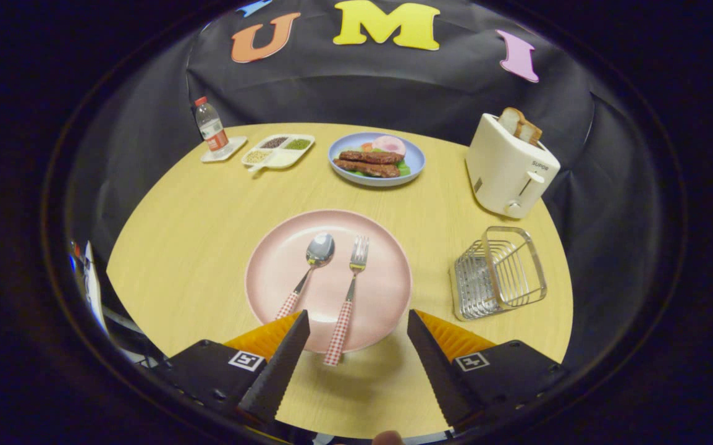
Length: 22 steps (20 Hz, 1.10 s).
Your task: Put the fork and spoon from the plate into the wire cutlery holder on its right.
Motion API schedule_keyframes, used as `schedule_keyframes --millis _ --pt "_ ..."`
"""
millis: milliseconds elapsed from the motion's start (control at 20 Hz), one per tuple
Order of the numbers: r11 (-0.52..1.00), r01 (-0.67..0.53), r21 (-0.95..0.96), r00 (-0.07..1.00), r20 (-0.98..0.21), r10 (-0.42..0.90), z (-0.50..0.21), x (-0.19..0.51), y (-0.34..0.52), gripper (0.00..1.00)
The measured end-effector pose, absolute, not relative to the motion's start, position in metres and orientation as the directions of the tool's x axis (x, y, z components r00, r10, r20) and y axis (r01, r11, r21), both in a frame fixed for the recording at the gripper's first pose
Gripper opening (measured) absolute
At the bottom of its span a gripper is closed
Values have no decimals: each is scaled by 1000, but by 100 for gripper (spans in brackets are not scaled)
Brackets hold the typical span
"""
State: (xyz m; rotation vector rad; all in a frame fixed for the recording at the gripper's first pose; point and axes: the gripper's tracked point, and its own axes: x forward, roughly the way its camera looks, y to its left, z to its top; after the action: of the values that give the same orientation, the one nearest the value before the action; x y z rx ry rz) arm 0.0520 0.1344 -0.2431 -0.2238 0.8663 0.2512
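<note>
The gripper (356, 330) hangs above the near rim of the round pink plate (381, 290) with its fingers spread wide and nothing between them but the red-checked handle end of the metal fork (349, 296), which neither finger touches. The metal spoon (307, 272) with a matching checked handle lies beside the fork on the plate (its handle end slips behind the left finger). The silver wire cutlery holder (498, 272) stands on the round pale wooden table (196, 235), right of the plate and apart from it.
</note>
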Motion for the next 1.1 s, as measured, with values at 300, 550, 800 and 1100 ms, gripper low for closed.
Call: schedule_keyframes --millis 300,550,800,1100 --pt "954 -277 -118 578 -813 67 -275 65 146 78" --pt "971 -225 -87 509 -860 41 -299 63 148 44" --pt "987 -158 -36 441 -897 38 -308 57 146 13" --pt "986 -162 38 393 -914 100 -280 49 149 4"
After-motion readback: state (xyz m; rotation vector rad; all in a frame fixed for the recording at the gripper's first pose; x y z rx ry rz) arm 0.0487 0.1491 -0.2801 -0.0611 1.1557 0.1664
